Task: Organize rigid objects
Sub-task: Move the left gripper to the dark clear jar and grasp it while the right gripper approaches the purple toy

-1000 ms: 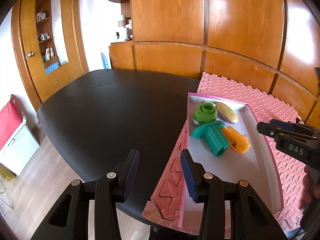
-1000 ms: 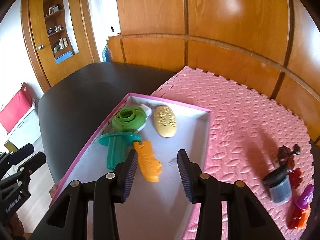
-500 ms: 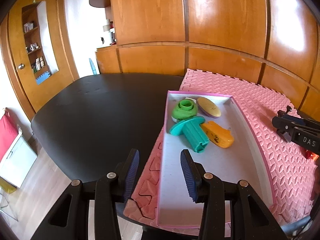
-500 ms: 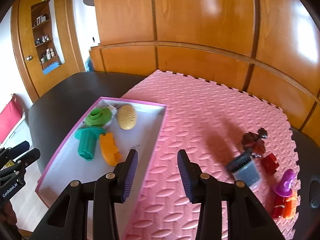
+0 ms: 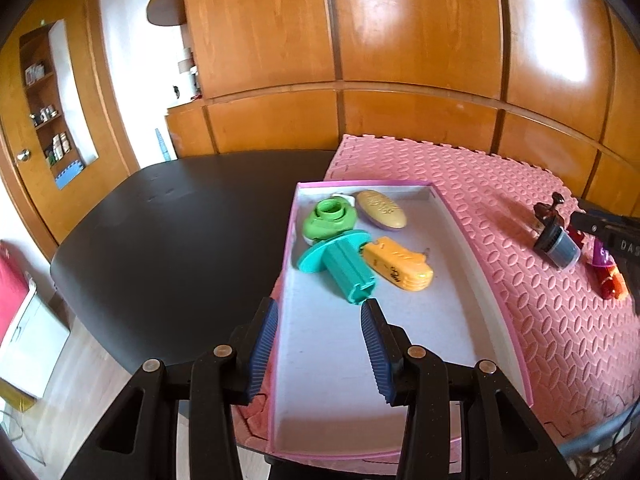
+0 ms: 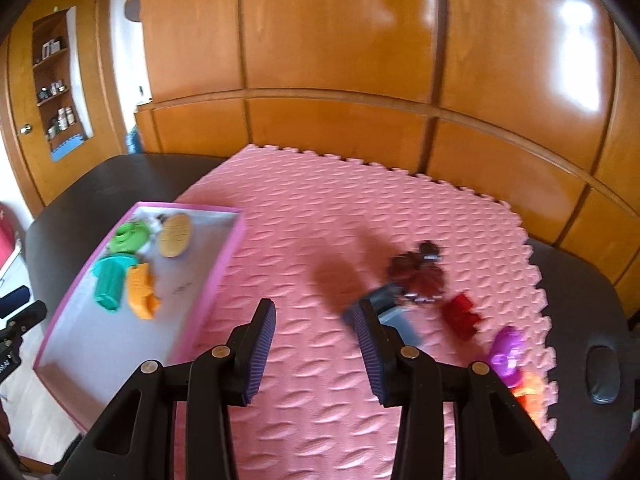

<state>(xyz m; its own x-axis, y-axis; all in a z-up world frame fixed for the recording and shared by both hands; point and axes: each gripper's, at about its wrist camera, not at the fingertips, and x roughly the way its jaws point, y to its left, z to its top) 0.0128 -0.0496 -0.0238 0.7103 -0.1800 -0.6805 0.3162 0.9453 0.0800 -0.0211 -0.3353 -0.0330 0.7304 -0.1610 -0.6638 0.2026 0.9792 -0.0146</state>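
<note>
A pink-rimmed tray (image 5: pixel 500 308) (image 6: pixel 224 256) lies on a pink foam mat (image 5: pixel 480 184) (image 6: pixel 320 216). In it are a green round piece (image 5: pixel 328 220), a yellow oval piece (image 5: pixel 382 210), a teal flanged piece (image 5: pixel 340 264) and an orange piece (image 5: pixel 400 270). On the mat to the right lie a grey cup (image 5: pixel 558 242) (image 6: pixel 396 312), a dark brown figure (image 6: pixel 420 272), a red block (image 6: pixel 462 314), a purple piece (image 6: pixel 506 354) and an orange piece (image 6: pixel 530 394). My left gripper (image 5: pixel 318 324) is open over the tray's near end. My right gripper (image 6: pixel 314 320) is open over the mat, left of the grey cup.
The mat sits on a black table (image 5: pixel 180 216). Wood-panelled walls (image 5: pixel 400 60) stand behind it. A door and a shelf niche (image 5: pixel 44 100) are at the left. A black oval object (image 6: pixel 604 368) lies on the table right of the mat.
Both grippers have swung to the right. The right gripper has left the tray and come over the mat toward the loose objects. The left gripper now looks straight along the tray.
</note>
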